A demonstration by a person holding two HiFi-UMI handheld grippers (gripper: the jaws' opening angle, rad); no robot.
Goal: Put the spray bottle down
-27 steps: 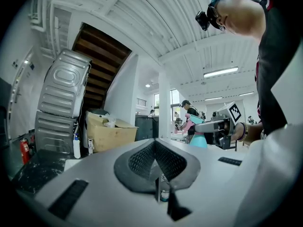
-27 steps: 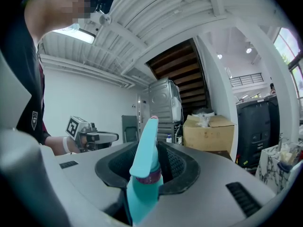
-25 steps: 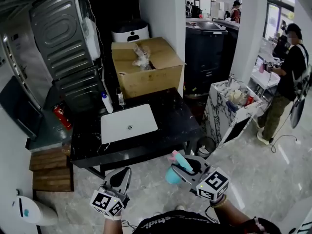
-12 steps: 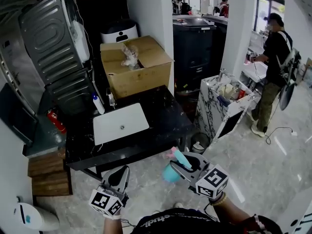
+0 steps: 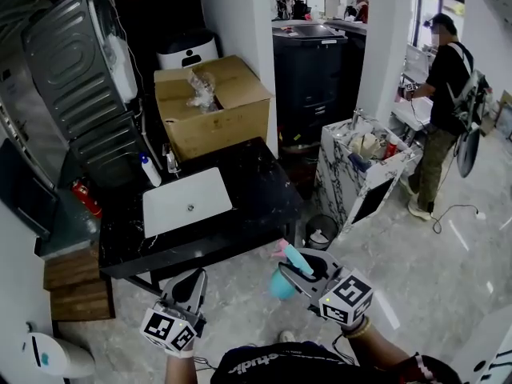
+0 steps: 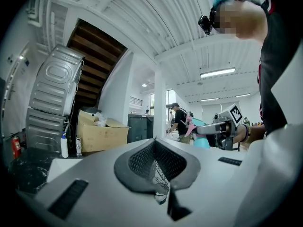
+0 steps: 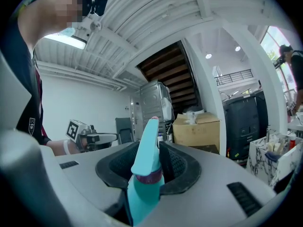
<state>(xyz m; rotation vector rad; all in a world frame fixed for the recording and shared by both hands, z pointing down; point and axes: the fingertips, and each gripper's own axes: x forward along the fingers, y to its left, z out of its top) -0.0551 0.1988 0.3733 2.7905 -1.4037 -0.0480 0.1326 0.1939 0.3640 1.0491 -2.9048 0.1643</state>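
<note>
Spray bottle (image 5: 282,285): teal with a pink trigger, upright between the right tongs' jaws, held in the air above the pale floor, on the near side of the black table (image 5: 256,190)
Right gripper (image 5: 308,267): jaws pressed on the bottle just below its spray head, having just closed in a little
Left gripper (image 5: 190,280): jaws together, nothing between them; beside the right one, apart from it
White basin (image 5: 186,201): set into the table top, ahead of both tongs
Small white bottle (image 5: 149,170): blue-capped, standing behind the basin
Cardboard box (image 5: 216,110): behind the table, crumpled clear plastic on top
Marble-patterned cabinet (image 5: 352,174): right of the table, cluttered top
Person (image 5: 444,94): dark shirt, standing far right
</note>
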